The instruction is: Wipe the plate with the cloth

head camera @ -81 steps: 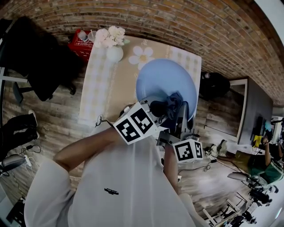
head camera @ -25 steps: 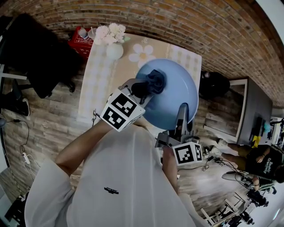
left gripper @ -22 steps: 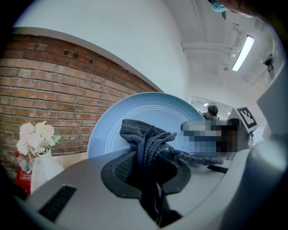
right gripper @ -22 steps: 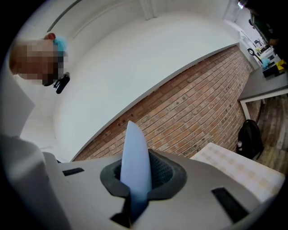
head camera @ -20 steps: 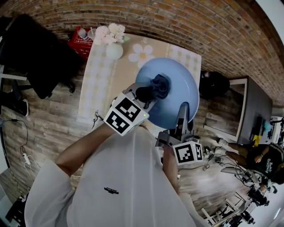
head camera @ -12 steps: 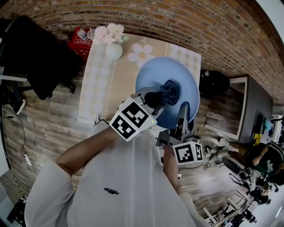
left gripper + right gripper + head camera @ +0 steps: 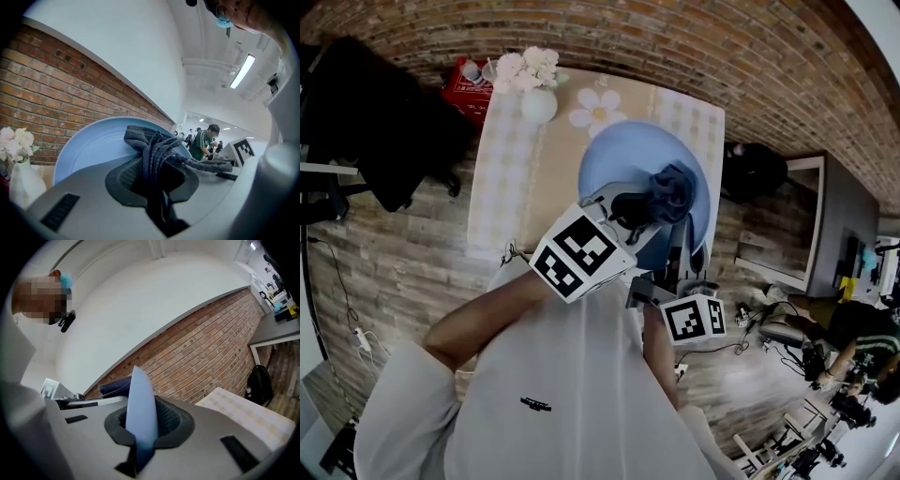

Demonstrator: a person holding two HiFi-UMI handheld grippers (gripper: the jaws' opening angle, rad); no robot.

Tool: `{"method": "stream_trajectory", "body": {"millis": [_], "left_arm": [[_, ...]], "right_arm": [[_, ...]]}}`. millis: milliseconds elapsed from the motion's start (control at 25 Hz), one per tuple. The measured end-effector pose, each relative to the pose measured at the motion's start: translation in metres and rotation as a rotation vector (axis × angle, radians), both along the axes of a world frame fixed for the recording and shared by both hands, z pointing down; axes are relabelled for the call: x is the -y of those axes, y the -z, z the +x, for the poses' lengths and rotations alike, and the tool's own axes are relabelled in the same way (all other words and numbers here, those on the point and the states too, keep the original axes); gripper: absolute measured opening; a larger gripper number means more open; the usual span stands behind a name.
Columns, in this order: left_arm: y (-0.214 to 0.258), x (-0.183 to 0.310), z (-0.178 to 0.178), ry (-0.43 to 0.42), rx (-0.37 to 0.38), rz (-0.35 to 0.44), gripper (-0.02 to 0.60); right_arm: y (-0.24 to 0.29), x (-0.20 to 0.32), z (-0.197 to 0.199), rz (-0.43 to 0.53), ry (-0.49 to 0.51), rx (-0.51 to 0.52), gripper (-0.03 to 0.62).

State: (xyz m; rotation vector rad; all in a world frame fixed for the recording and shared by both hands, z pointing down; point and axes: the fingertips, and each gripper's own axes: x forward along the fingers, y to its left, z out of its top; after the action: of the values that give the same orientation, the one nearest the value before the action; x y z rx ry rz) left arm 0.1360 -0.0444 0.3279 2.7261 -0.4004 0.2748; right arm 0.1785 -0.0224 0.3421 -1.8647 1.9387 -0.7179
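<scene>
Checked table (image 7: 508, 183) on wood floor (image 7: 403, 253), brick wall (image 7: 675, 42) behind; vase (image 7: 537, 104) at 11 o'clock. Right gripper (image 7: 680, 251) pinches plate (image 7: 614, 164) at 5 o'clock; left gripper (image 7: 649, 204) pinches cloth (image 7: 674, 190) against its face.

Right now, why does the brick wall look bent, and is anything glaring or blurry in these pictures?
Head view: the wide lens bows the brick wall into an arc. Left gripper view: the ceiling light glares white, while the cloth stays fairly sharp. Right gripper view: the plate edge, close to the lens, looks soft, and black vignette darkens the corners.
</scene>
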Motion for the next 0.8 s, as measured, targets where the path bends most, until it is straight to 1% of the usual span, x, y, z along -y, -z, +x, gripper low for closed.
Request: {"method": "stream_trajectory", "body": {"millis": [160, 400, 640, 800], "left_arm": [[0.015, 0.011, -0.014, 0.048, -0.012, 0.037, 0.061], [0.023, 0.035, -0.038, 0.134, -0.008, 0.068, 0.061], [0.021, 0.06, -0.07, 0.237, 0.016, 0.086, 0.061], [0.011, 0.07, -0.095, 0.298, 0.047, 0.075, 0.061]], "right_arm": [[-0.004, -0.003, -0.003, -0.01, 0.009, 0.001, 0.058], [-0.007, -0.004, 0.007, -0.014, 0.0, -0.018, 0.058], [-0.009, -0.006, 0.027, -0.025, -0.026, -0.068, 0.06], [-0.007, -0.009, 0.038, -0.032, -0.037, -0.122, 0.06]]}}
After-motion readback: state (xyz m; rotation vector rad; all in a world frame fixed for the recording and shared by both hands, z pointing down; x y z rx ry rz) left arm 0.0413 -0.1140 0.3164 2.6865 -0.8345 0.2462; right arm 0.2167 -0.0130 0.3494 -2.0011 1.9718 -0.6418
